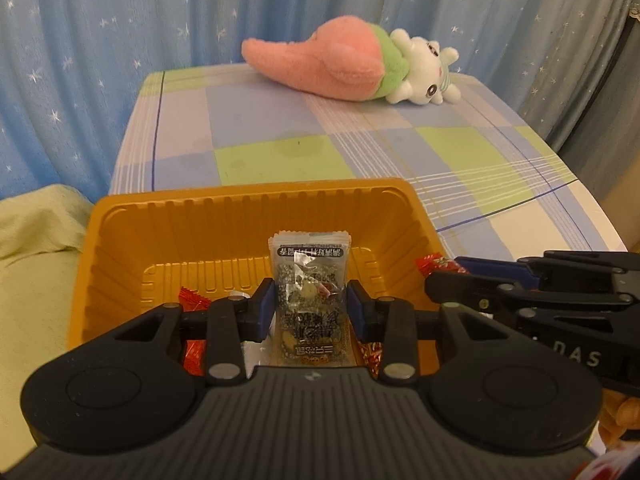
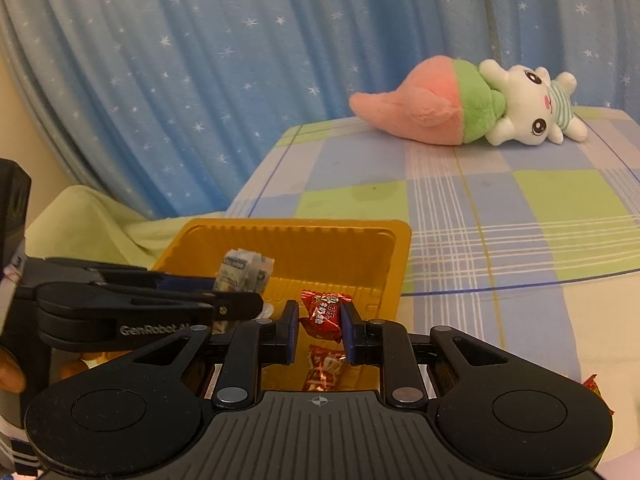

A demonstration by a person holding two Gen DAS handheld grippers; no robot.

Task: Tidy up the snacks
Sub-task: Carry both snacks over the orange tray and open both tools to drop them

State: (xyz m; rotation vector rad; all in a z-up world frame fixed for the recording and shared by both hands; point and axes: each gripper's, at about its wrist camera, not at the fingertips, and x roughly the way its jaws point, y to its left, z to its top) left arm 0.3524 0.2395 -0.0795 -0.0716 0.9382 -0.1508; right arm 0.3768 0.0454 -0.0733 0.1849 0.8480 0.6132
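Left wrist view shows your left gripper clenched on a clear snack packet above the orange tray. Your right gripper pinches a red candy over the tray's near end, another red candy lying beneath.

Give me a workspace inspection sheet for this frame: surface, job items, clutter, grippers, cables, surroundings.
Surface: checked blue, green and white tablecloth, faint stain near the middle.
Job's things: ribbed orange plastic tray holding red-wrapped candies; clear printed snack packet; red foil candy.
Clutter: pink and green carrot plush with white bunny at the far edge.
Grippers: left gripper, jaws clamped on the snack packet over the tray; right gripper, jaws clamped on the red foil candy at the tray's near right corner.
Cables: nothing seen.
Surroundings: blue star-print curtain; pale green cloth at left.
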